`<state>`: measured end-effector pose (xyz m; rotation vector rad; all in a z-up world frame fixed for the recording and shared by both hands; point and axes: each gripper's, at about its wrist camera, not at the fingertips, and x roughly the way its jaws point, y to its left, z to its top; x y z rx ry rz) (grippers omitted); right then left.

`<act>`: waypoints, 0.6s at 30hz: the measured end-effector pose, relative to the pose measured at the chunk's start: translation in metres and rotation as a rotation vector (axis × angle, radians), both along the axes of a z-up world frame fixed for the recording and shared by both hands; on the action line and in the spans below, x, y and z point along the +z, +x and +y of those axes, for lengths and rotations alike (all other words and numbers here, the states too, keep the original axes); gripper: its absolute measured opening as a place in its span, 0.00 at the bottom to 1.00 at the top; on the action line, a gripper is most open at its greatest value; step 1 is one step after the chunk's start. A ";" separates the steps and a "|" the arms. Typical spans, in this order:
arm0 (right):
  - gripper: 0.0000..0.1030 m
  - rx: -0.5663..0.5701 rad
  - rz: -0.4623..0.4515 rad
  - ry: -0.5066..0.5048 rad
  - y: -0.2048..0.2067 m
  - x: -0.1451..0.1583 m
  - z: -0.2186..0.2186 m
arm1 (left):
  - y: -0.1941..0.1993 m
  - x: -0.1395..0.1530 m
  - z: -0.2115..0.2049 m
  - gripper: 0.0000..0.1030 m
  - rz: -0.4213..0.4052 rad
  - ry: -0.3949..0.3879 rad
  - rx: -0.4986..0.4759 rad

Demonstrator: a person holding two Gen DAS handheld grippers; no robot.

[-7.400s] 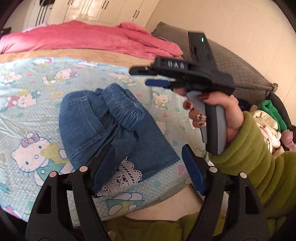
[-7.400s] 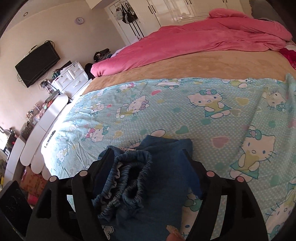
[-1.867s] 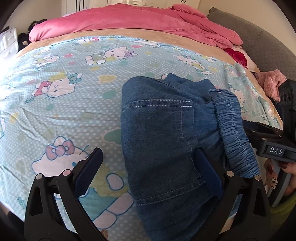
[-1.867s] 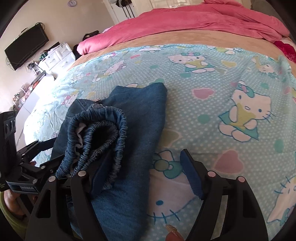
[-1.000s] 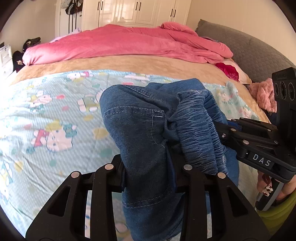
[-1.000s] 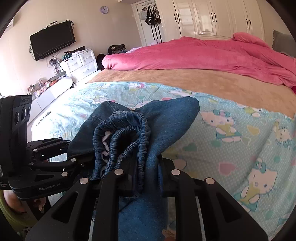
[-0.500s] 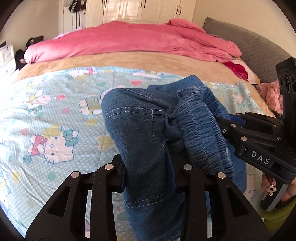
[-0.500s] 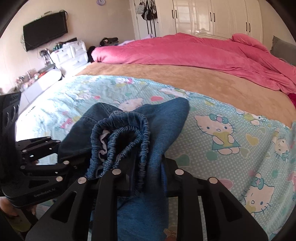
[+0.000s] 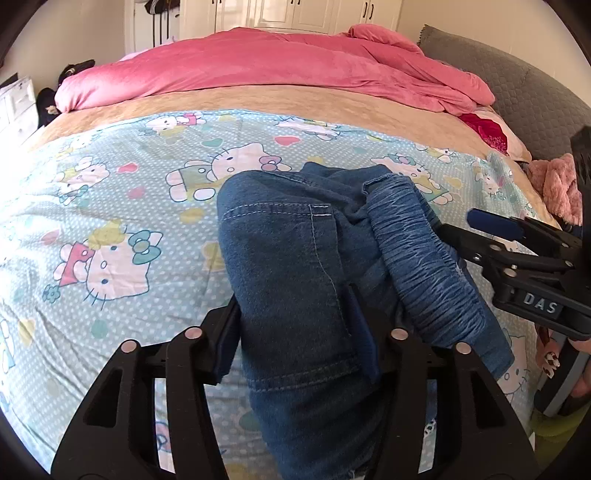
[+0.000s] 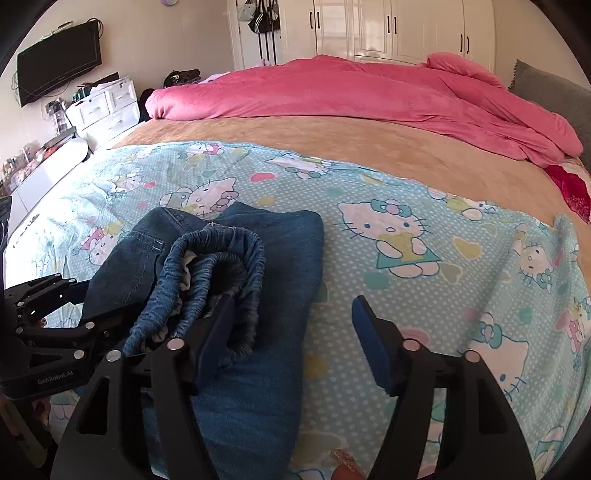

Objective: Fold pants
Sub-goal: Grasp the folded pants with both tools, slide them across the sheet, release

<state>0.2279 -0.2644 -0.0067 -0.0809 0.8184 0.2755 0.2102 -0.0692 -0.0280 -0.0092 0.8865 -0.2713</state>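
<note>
A light blue cartoon-cat sheet (image 10: 424, 266) covers the near part of the bed, with a tan blanket (image 10: 332, 140) showing beyond it. A rumpled pink duvet (image 10: 351, 92) lies across the far side. White wardrobe doors (image 10: 388, 29) stand behind it, with bags hanging on a door (image 10: 262, 18) to their left. On the left wall hangs a black television (image 10: 59, 70) above white drawers (image 10: 107, 107). A grey quilted headboard (image 9: 535, 99) rises at right, with a fuzzy pink garment (image 9: 554, 184) below it.

Both wrist views look closely down on the pants (image 9: 295, 280).
</note>
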 end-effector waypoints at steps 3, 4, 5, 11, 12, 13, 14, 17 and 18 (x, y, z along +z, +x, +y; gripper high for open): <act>0.77 -0.019 -0.009 0.010 -0.007 0.004 -0.006 | -0.003 0.002 0.004 0.53 0.002 -0.008 0.013; 0.79 -0.028 -0.012 0.015 -0.010 0.005 -0.008 | -0.005 0.003 0.006 0.56 0.002 -0.011 0.020; 0.85 -0.038 -0.014 0.027 -0.013 0.008 -0.011 | -0.008 0.004 0.007 0.60 0.002 -0.014 0.024; 0.95 -0.068 -0.054 0.053 -0.039 0.023 -0.018 | -0.025 0.017 0.017 0.80 -0.016 -0.024 0.047; 0.96 -0.071 -0.063 0.056 -0.044 0.026 -0.019 | -0.028 0.019 0.019 0.83 -0.020 -0.027 0.051; 0.96 -0.070 -0.069 0.063 -0.048 0.028 -0.019 | -0.032 0.022 0.021 0.91 -0.024 -0.025 0.062; 0.96 -0.070 -0.076 0.071 -0.054 0.031 -0.019 | -0.036 0.025 0.022 0.91 -0.029 -0.023 0.070; 0.96 -0.070 -0.099 0.079 -0.068 0.038 -0.019 | -0.049 0.036 0.028 0.91 -0.047 -0.027 0.082; 0.96 -0.070 -0.111 0.076 -0.075 0.041 -0.019 | -0.055 0.039 0.030 0.91 -0.059 -0.024 0.090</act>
